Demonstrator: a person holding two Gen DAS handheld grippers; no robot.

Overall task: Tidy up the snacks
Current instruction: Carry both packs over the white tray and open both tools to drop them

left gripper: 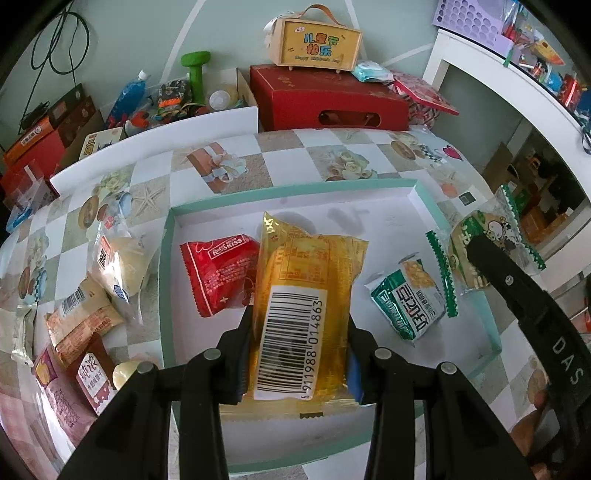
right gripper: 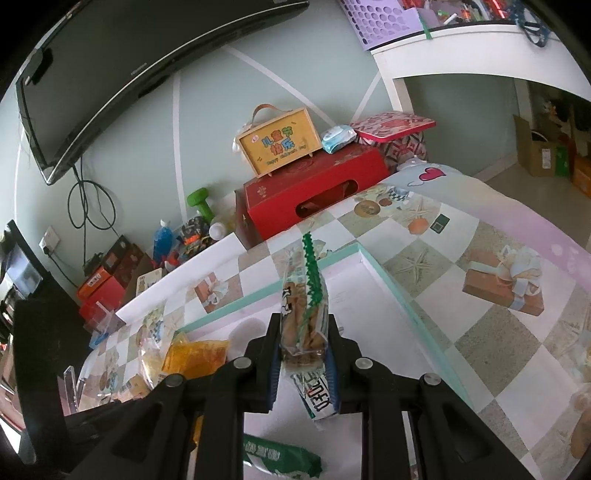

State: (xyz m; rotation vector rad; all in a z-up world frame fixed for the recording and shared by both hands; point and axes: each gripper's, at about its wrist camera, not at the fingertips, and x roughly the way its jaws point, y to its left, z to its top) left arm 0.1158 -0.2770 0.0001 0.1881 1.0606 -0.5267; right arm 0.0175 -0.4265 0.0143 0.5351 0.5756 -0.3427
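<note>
Your left gripper (left gripper: 299, 354) clamps the yellow snack pack (left gripper: 306, 295) over the tray (left gripper: 166, 258), while your right gripper (right gripper: 303, 365) pinches the green-edged biscuit packet (right gripper: 304, 317).

Beyond the far edge of the table (left gripper: 288, 155), a red gift box (left gripper: 325, 99) stands against the pale green wall (right gripper: 207, 122), with a yellow carry box (left gripper: 316, 42) and a pack of wipes (left gripper: 371, 70) on top of it. To its left, a green dumbbell (left gripper: 197, 70) stands upright in an open white box among bottles and small clutter. A dark television (right gripper: 122, 66) hangs on the wall above, and a white shelf (right gripper: 480, 62) at the right carries a lilac perforated basket (right gripper: 384, 18).
</note>
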